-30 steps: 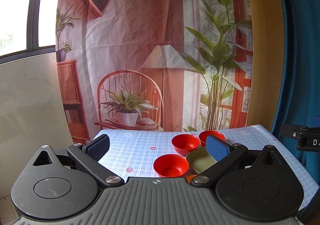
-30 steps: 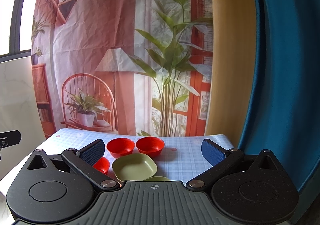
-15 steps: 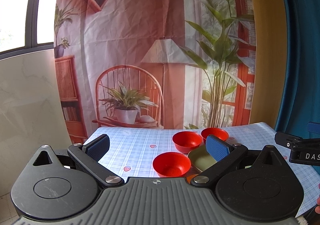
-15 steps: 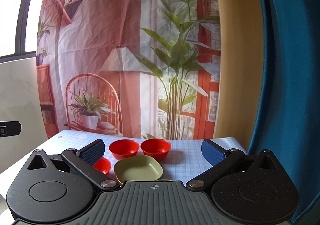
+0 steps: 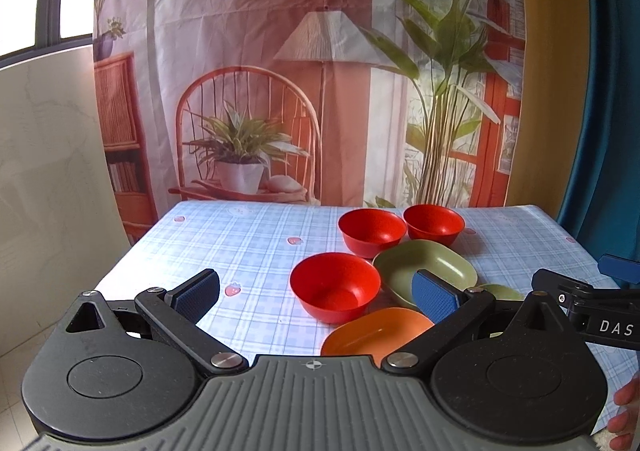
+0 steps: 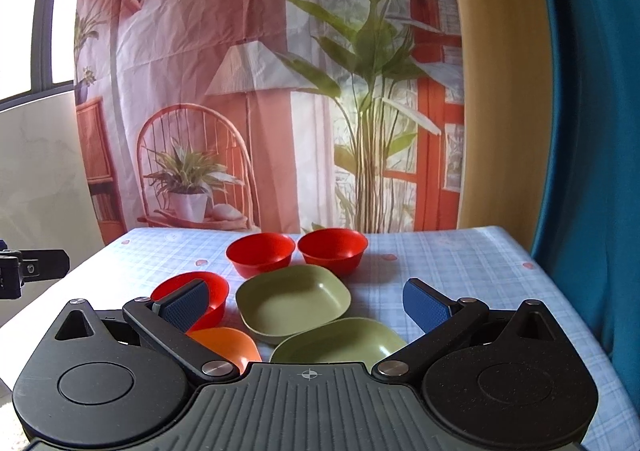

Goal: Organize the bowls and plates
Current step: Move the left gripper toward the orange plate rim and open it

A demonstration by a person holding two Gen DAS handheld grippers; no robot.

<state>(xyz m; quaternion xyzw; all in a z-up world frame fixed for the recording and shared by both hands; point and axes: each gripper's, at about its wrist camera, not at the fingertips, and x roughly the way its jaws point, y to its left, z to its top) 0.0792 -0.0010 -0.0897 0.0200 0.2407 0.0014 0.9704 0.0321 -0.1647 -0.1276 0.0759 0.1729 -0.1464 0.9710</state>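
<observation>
Left tongs (image 5: 316, 291) and right tongs (image 6: 308, 303) both gape wide, holding nothing, touching nothing. Red bowls (image 5: 335, 287), green plates (image 6: 294, 301) and orange plate (image 5: 376, 333) cluster toward the worktop's (image 5: 240, 239) right edge.

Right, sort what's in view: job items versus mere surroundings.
Job:
three red bowls
two green plates
orange plate

Surroundings:
checked tablecloth
printed backdrop
blue curtain

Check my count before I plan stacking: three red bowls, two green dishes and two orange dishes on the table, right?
Only one orange dish shows, per the right wrist view. The three red bowls and two green dishes are right.
</observation>
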